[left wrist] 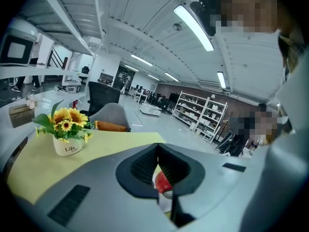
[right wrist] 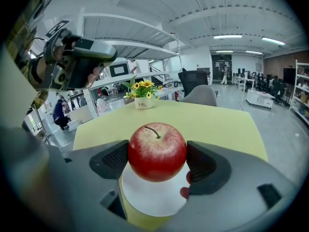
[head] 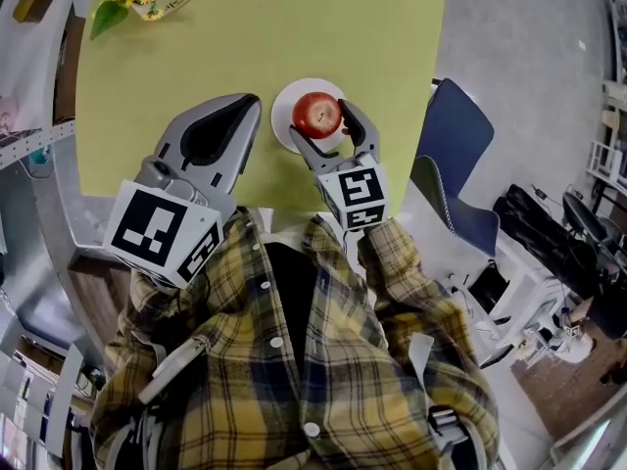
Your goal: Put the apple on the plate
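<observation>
Jaws of my left gripper (left wrist: 158, 164) are pressed together with nothing between them, parked just beside the white plate (head: 282, 108) over the yellow-green surface (head: 196, 57). Jaws of my right gripper (right wrist: 157, 159) are clamped on the red apple (right wrist: 157, 149), one pad each side, stem up, directly over the plate. I can't tell if it touches the plate. My read: lower straight down until it sits mid-plate, part the jaws evenly so it won't roll, then back off level, left gripper clear.

Head view: steeply down onto table (head: 245, 37). Both gripper views: low, close, facing across table; share sunflower pot (left wrist: 67, 146), apple (right wrist: 157, 152).
</observation>
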